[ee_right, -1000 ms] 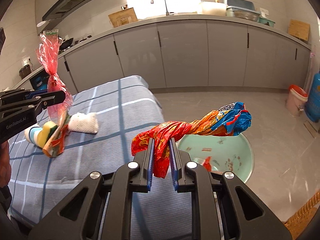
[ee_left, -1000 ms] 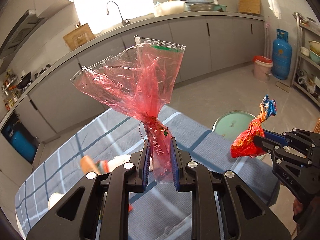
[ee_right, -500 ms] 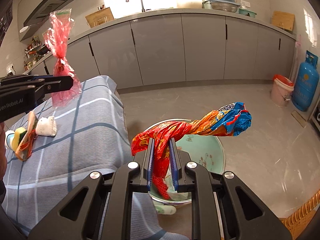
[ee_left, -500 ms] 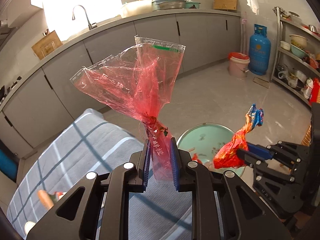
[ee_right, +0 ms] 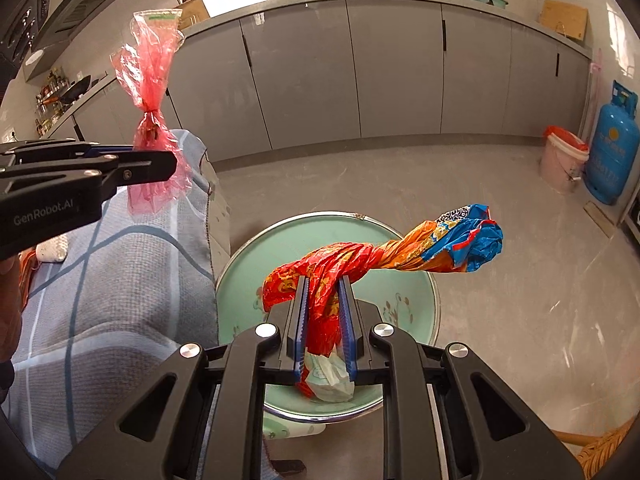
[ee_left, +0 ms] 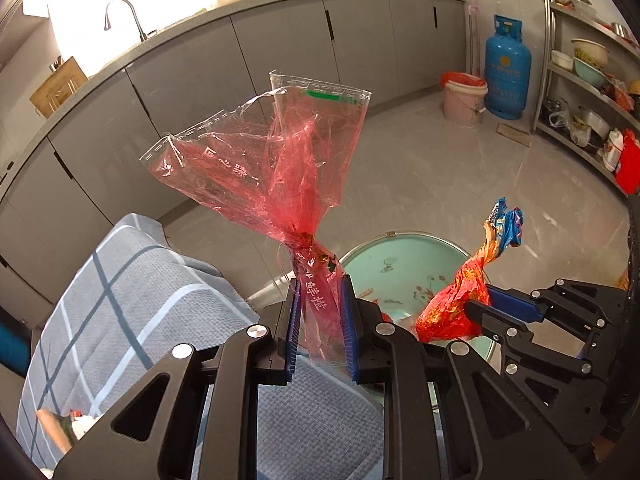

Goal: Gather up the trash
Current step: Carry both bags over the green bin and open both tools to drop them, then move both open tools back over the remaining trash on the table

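The left gripper is clamped on the lower neck of a see-through red plastic bag, its blue pads pressed against both sides of the strip with white printed characters; the bag's knot sits just above the fingertips and the crinkled open top fans upward and to the left, while a short tail hangs down between the fingers. The right gripper is closed on a twisted red and orange snack wrapper, pinching it near one end; the rest of the twist runs out to the right and ends in a crumpled blue tip well clear of the fingers, and a loose red end droops between them. Directly below the right gripper's fingers stands a pale green basin on the floor, with what looks like a crumpled white scrap inside it, though the fingers hide most of it. In the left wrist view the left gripper is over the edge of a table covered by a grey-blue checked cloth, with the basin just beyond that edge. Further off, a pink bucket and a blue gas cylinder stand by the grey cabinets.
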`<state>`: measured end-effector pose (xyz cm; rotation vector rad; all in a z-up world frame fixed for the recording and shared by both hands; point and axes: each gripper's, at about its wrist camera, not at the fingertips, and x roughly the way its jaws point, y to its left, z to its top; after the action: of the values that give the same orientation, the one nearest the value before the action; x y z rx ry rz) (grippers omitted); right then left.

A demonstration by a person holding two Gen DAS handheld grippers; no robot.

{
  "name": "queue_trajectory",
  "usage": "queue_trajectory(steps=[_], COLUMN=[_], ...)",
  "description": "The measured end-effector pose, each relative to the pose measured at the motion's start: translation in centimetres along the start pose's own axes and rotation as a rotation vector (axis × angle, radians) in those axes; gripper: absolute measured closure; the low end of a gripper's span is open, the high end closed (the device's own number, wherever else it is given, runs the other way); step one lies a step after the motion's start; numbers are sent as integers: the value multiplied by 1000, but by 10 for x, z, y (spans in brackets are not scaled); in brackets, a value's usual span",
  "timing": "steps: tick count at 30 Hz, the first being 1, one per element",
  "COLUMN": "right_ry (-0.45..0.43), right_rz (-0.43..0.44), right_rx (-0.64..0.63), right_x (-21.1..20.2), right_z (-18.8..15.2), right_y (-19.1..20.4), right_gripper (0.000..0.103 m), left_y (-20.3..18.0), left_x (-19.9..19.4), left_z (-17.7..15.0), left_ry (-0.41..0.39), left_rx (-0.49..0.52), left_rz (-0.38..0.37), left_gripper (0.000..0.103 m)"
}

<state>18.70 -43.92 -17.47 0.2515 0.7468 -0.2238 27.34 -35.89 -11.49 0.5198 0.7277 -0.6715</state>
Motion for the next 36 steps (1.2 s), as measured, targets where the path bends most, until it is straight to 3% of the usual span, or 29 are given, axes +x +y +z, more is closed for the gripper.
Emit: queue_trajectory(steps=[6,8,9,10,11,12,16,20,24,26,36], right_ry=[17,25,31,32,34,35,41,25,21,19,-8], right_rz=[4,14,12,2,-2,-9,-27,-38,-48,-51,-52], right_rx=[-4,-11,-18,-24,-24,-20,-1,27,52,57,48], right_x=[15,20,22,25,27,28,27,16,6,1,-31], right_z=[5,4,2,1,0,-1,-4,-6,-9,-12,-18], right_y=[-7,-6,-5,-5,-5,-6,-11,-15,-16,-15,1], right_gripper=[86,85,82,82,73,61,60,48,44,41,37], left_y=[-6,-6,-6,-5,-4,-2,2,6,7,6,19], left_x=[17,20,21,21,19,17,11,-5,-22,-31,-61], left_z=[-2,-3,-4,-4,-4,-5,-7,-10,-17,-22,-47], left_ry=[22,28,26,21,13,0,6,-15,-28,-35,-30], left_rx=[6,7,6,5,1,-6,-8,-30,-40,-35,-78], left_rz=[-9,-9,2,10,19,35,46,70,78,88,119], left_gripper=[82,78,73,53,41,40,40,27,27,21,21])
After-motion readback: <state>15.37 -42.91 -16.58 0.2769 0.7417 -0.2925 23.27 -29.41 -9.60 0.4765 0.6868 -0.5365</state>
